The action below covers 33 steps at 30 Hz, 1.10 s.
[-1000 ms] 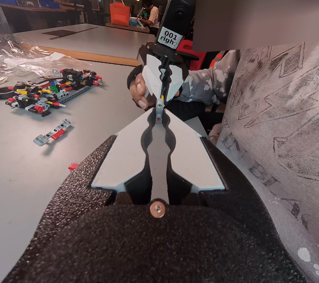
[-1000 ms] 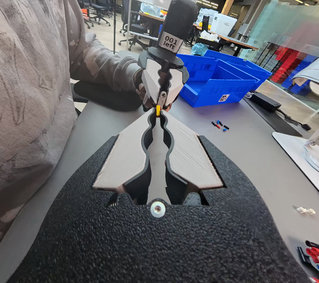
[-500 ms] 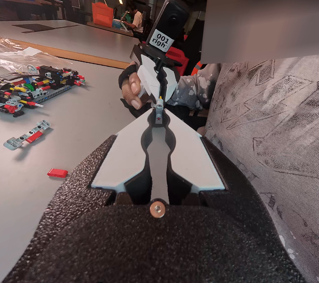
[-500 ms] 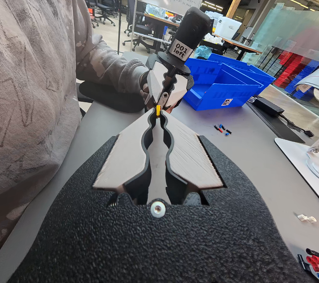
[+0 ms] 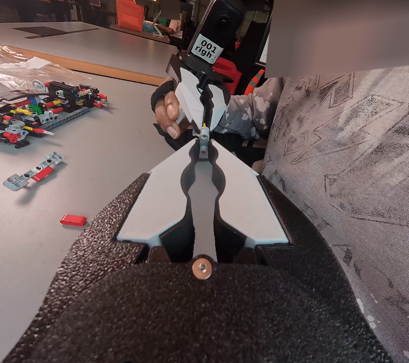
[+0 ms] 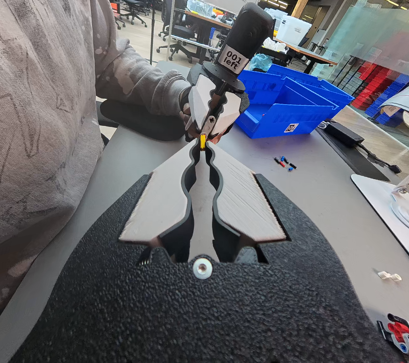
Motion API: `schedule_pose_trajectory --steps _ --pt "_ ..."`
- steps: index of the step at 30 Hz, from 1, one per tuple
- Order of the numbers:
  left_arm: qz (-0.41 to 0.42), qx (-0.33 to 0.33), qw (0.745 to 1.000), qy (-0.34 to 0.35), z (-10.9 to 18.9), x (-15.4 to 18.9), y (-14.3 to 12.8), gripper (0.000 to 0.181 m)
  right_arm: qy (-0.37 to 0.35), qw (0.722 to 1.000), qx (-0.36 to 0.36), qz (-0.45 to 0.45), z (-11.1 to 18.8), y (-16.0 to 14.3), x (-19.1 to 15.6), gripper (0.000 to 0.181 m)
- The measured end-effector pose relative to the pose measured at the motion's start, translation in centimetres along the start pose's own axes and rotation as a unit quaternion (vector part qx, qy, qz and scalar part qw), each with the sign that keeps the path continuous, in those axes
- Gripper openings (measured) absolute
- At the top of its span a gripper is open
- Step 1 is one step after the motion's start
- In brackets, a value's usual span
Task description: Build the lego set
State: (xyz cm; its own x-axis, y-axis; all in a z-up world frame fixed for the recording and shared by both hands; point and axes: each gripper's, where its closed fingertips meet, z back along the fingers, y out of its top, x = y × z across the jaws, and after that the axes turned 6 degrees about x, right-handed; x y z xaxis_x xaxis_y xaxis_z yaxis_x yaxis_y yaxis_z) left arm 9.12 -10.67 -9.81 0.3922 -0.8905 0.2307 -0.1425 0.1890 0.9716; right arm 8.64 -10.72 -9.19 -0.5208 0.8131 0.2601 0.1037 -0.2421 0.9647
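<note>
My left gripper (image 5: pixel 203 146) is shut on a small grey connector (image 5: pixel 203 141) with a red cross hole, held above the table. My right gripper (image 6: pixel 202 146) is shut on a yellow axle (image 6: pixel 202 144). The two grippers face each other tip to tip. The axle's end (image 5: pixel 205 125) sits in the connector's far end. In the right wrist view the grey connector (image 6: pixel 208 123) shows between the left gripper's fingers. A partly built multicoloured lego chassis (image 5: pixel 42 106) lies on the grey table (image 5: pixel 106 153) at the left.
A grey beam piece with a red part (image 5: pixel 33 173) and a loose red piece (image 5: pixel 73 219) lie on the table. Blue bins (image 6: pixel 287 104), several small pins (image 6: pixel 284 163), a white piece (image 6: pixel 389 276) and a red lego part (image 6: pixel 398 330) are on the right side. The person's grey sleeve (image 6: pixel 143 87) is close.
Both grippers stayed joined tip to tip and tilted and shifted a little together. The table objects slid across the left view as the camera turned. The grip on both pieces is unchanged.
</note>
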Motion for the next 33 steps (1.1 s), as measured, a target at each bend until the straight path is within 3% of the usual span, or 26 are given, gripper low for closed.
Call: schedule_pose_trajectory --steps 17,20,28,33 --pt "0.026 0.01 1.0 -0.01 0.1 0.1 0.1 0.005 -0.014 1.0 -0.001 0.024 -0.3 -0.1 0.0 0.001" --pt "0.015 -0.026 0.999 -0.021 -1.2 0.8 -1.4 0.004 -0.003 0.999 0.015 0.033 -1.4 0.6 -0.9 0.001" --pt "0.034 0.026 0.999 -0.019 -0.6 0.4 0.5 0.005 -0.028 0.997 0.065 0.007 0.6 2.8 0.6 0.001" --pt "0.043 0.051 0.998 -0.02 0.1 0.1 1.6 0.004 -0.025 0.999 0.04 0.011 0.5 1.8 0.5 0.001"
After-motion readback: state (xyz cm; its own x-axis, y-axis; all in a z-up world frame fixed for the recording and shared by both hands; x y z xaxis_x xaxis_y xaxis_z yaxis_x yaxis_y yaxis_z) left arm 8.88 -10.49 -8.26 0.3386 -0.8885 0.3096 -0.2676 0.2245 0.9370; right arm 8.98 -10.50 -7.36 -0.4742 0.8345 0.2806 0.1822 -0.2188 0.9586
